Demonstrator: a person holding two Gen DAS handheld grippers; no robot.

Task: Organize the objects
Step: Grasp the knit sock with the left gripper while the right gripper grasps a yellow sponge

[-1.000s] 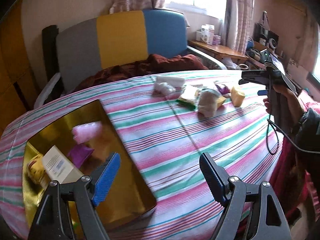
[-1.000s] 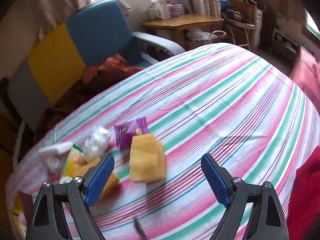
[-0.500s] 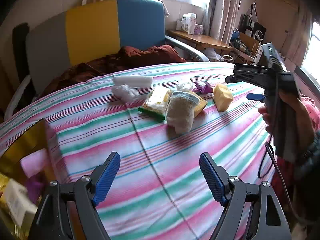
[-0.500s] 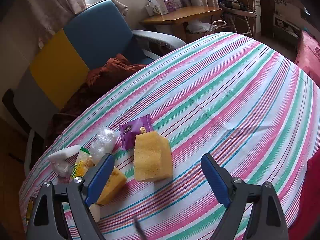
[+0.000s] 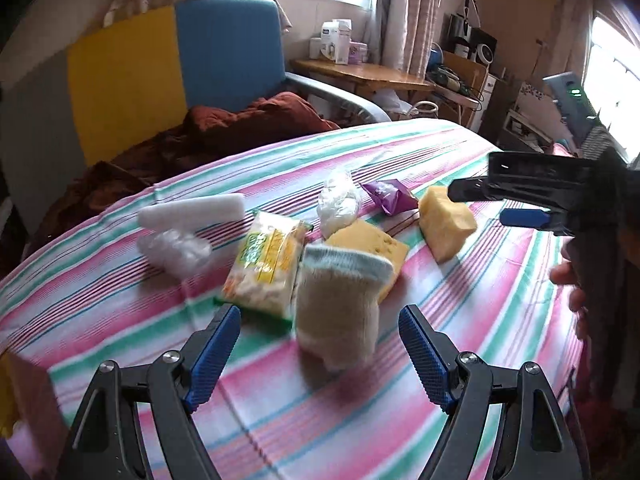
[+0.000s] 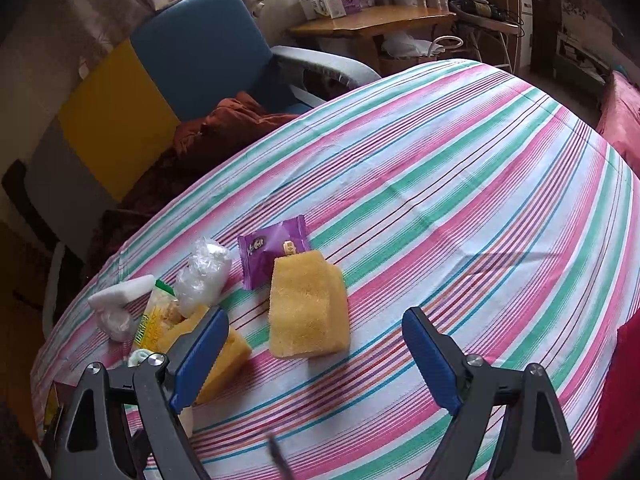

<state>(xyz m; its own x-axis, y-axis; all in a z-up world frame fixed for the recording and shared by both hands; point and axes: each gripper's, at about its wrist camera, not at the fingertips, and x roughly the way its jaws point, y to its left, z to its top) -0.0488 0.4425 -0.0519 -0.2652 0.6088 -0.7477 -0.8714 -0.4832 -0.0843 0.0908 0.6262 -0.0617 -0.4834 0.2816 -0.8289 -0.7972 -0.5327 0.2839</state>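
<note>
A pile lies on the striped tablecloth [image 5: 460, 152]. It holds a beige sock [image 5: 338, 312], a yellow-green snack packet [image 5: 264, 264], two yellow sponges [image 5: 372, 246] [image 5: 446, 224], a purple wrapper [image 5: 388, 196], a clear bag [image 5: 338, 204] and a white foam bar [image 5: 192, 210]. My left gripper [image 5: 318, 316] is open and empty, the sock just ahead of its tips. My right gripper [image 6: 316, 316] is open above one sponge [image 6: 308, 312], touching nothing. The right gripper [image 5: 492, 206] also shows side-on in the left wrist view.
A multicoloured chair [image 5: 180, 60] with a brown blanket [image 5: 248, 120] stands behind the table. A wooden side table [image 6: 372, 20] with boxes sits further back. A sliver of the gold tray [image 5: 6, 396] shows at the left edge. Red fabric [image 6: 624, 108] lies right.
My left gripper swung right, away from the gold tray, and came in low at the pile, so the sock now sits close ahead. The right gripper stayed put, still open.
</note>
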